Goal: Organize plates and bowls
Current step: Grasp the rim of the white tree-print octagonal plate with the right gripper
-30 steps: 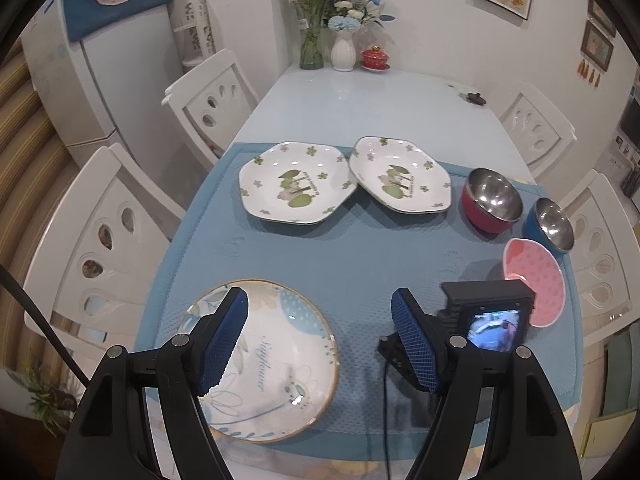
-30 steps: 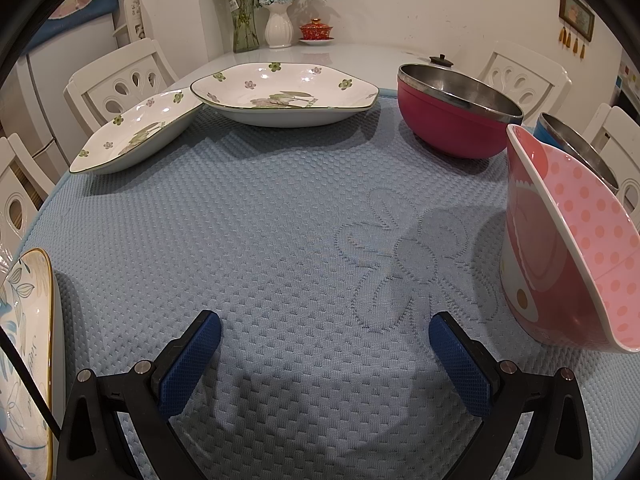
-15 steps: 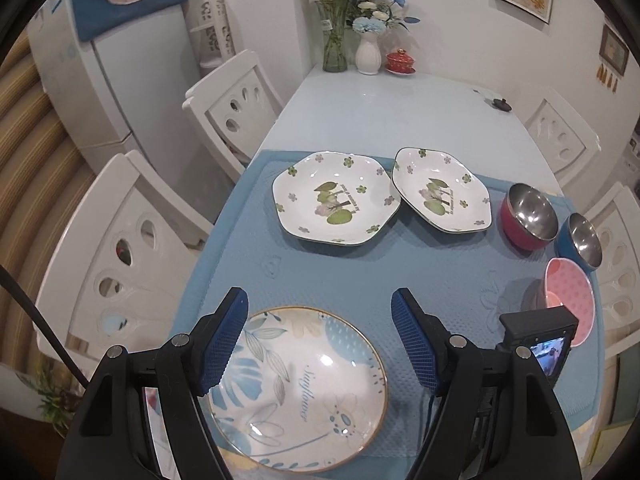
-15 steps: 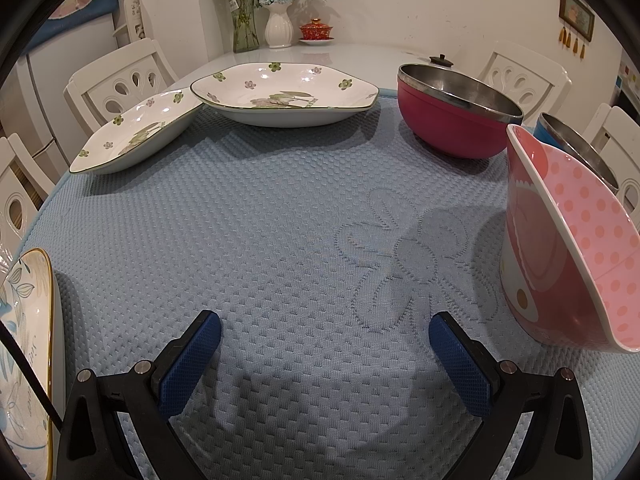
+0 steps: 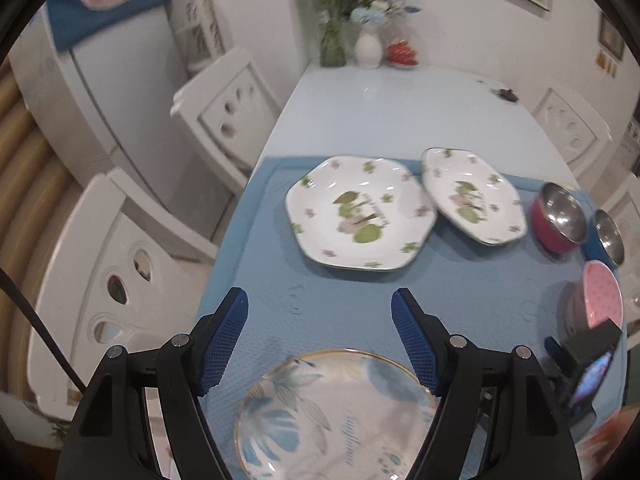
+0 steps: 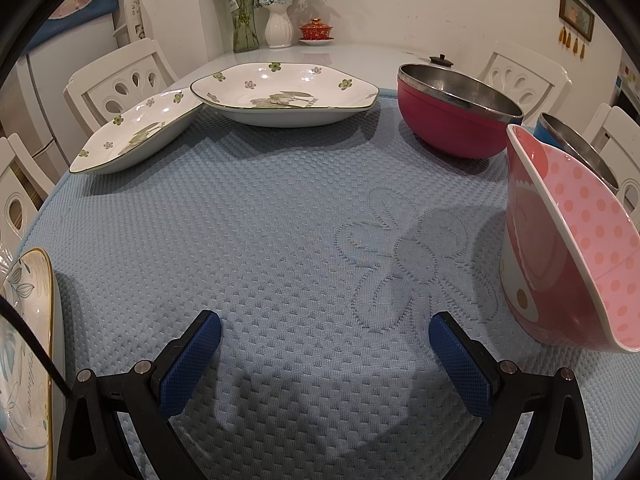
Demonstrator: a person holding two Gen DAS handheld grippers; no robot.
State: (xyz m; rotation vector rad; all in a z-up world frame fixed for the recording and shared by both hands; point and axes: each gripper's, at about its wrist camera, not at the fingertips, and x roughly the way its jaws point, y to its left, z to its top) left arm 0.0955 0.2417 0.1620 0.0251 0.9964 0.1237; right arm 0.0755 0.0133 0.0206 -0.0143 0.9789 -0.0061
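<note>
On a blue mat (image 5: 472, 300) lie two white leaf-print plates, one to the left (image 5: 360, 214) and one to the right (image 5: 472, 196), their rims close together. A round blue-flower plate (image 5: 340, 416) sits at the near edge, just under my left gripper (image 5: 320, 320), which is open and empty above it. A red steel bowl (image 5: 558, 216), a blue steel bowl (image 5: 608, 234) and a pink dotted bowl (image 5: 600, 296) line the right side. My right gripper (image 6: 325, 332) rests open and empty on the mat (image 6: 280, 208), left of the pink bowl (image 6: 568, 248). The red bowl (image 6: 456, 120) and both leaf plates, the left one (image 6: 132, 136) and the right one (image 6: 284, 94), stand beyond it.
White chairs (image 5: 120, 280) surround the table. Vases with flowers (image 6: 278, 12) and a small red lidded cup (image 6: 316, 32) stand at the far end of the white tabletop (image 5: 400, 108). A fridge (image 5: 100, 80) is at the left. The right gripper's camera body (image 5: 588, 364) shows at the right.
The left gripper has moved left and toward the flower plate, which now sits under its fingers. The right gripper has stayed still.
</note>
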